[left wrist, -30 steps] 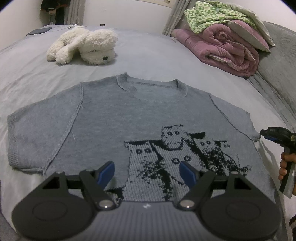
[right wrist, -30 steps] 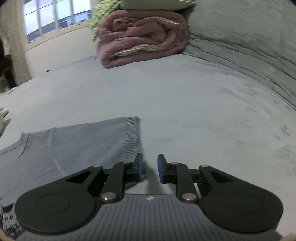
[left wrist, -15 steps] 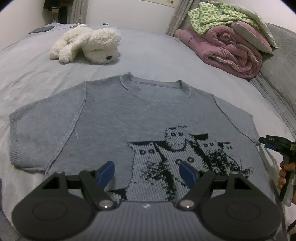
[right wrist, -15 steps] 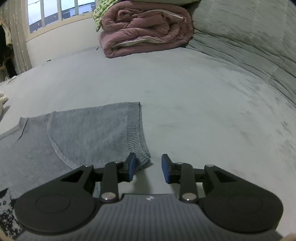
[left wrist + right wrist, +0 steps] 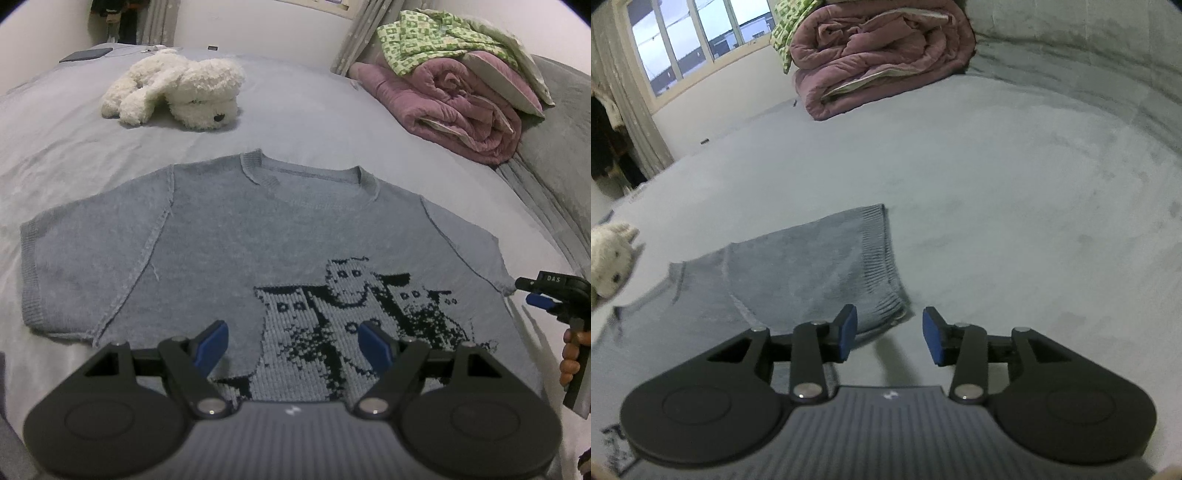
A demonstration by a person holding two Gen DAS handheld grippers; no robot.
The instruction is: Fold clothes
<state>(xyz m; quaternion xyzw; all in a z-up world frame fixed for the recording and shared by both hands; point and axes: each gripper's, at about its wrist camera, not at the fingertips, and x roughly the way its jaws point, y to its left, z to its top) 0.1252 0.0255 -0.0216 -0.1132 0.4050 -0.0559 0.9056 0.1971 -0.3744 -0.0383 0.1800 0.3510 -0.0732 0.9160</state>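
Note:
A grey short-sleeved knit sweater (image 5: 236,243) with a black-and-white animal pattern lies flat, front up, on the bed. My left gripper (image 5: 293,341) hovers open over its lower hem, nothing between the blue pads. My right gripper (image 5: 889,334) is open just off the corner of the sweater's right sleeve (image 5: 849,273), with its left pad over the cuff edge. In the left wrist view the right gripper (image 5: 535,293) shows at the far right, beside that sleeve corner, held by a hand (image 5: 570,354).
A white plush dog (image 5: 177,88) lies on the grey bed (image 5: 295,110) beyond the collar. Folded pink quilts (image 5: 454,99) topped with a green patterned cloth (image 5: 436,33) sit at the back right. A window (image 5: 690,40) stands behind.
My right gripper has opened wider and drawn back from the sleeve corner, which now lies slightly bunched. The left gripper has stayed open, shifting only a little over the hem.

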